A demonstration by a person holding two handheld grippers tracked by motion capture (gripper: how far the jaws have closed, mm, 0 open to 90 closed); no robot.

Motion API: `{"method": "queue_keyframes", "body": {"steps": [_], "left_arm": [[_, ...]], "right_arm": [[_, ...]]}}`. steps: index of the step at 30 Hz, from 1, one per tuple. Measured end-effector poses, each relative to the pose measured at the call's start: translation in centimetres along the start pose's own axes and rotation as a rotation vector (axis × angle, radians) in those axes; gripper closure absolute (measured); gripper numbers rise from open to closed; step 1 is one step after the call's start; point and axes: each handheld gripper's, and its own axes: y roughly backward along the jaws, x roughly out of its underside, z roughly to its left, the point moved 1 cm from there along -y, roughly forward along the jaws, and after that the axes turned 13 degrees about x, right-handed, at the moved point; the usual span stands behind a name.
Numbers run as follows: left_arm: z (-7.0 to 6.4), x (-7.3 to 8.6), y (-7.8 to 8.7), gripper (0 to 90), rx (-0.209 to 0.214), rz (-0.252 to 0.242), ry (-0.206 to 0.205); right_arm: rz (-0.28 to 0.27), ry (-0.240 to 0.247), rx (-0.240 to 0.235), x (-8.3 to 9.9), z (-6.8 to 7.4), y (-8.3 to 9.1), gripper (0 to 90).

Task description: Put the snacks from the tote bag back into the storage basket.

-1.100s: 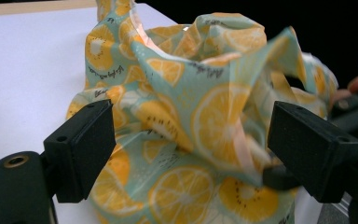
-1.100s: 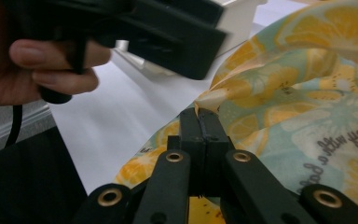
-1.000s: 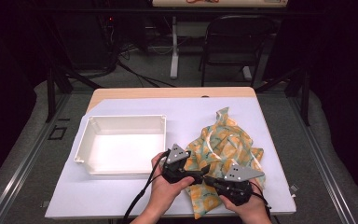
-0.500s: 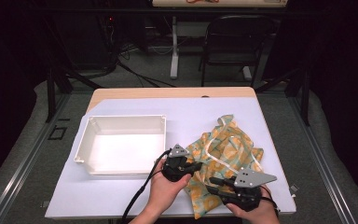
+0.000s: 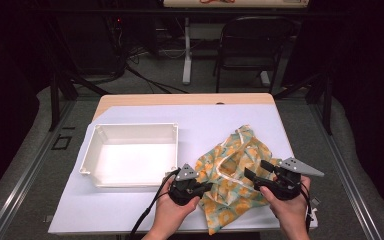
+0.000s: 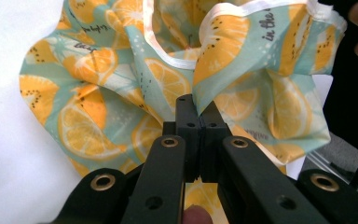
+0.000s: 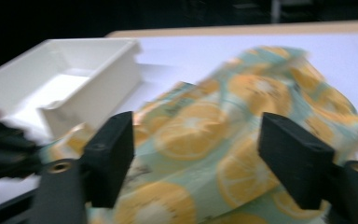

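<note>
A crumpled cloth [image 5: 235, 170] printed with orange slices on teal lies at the front right of the white table. My left gripper [image 5: 205, 187] is shut on the cloth's near left edge; in the left gripper view the cloth [image 6: 168, 79] bunches up from between the closed jaws, gripper [image 6: 198, 109]. My right gripper [image 5: 257, 170] stands open at the cloth's right side. In the right gripper view its jaws are wide apart, gripper [image 7: 200, 158], with the cloth [image 7: 223, 135] lying beyond them, nothing between.
An empty white tray [image 5: 130, 155] sits left of the cloth, tray [image 7: 70, 84] also left in the right gripper view. The table's front edge [image 5: 180, 231] is close under the hands. A dark chair [image 5: 252, 45] stands beyond the far edge.
My right gripper has pulled away to the right and opened, coming off the cloth. The left gripper stays shut on the cloth, which has spread out flatter.
</note>
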Motion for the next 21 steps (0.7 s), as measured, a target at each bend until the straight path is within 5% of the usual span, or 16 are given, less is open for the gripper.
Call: {"method": "queue_keyframes", "body": {"steps": [4,9,11,12,14,16,17,21], "left_arm": [[-0.3,0.6,-0.1,89.7,0.008,0.009,-0.015],[-0.7,0.9,0.0,89.7,0.017,0.02,-0.043],[-0.8,1.2,0.1,89.7,0.017,0.023,-0.045],[-0.9,1.3,0.1,89.7,0.02,0.026,-0.039],[-0.9,1.6,0.2,89.7,0.017,0.038,-0.044],[-0.8,2.0,0.4,89.7,0.018,0.044,-0.035],[-0.7,2.2,0.5,89.7,0.016,0.051,-0.032],[-0.5,3.1,0.7,89.7,0.018,0.067,0.0]], "right_arm": [[0.082,-0.025,0.08,0.4,0.5,-1.4,14.3],[0.127,-0.026,0.1,0.8,1.1,-2.3,14.9],[0.146,-0.012,0.133,1.4,1.2,-2.8,35.3],[0.146,-0.012,0.133,1.4,1.2,-2.8,35.3],[0.146,-0.012,0.115,2.0,0.8,-3.0,64.0],[0.151,-0.001,0.116,2.1,0.7,-2.9,69.6],[0.144,0.018,0.121,2.2,0.4,-2.6,80.9],[0.143,0.055,0.125,2.4,0.1,-2.0,89.3]]}}
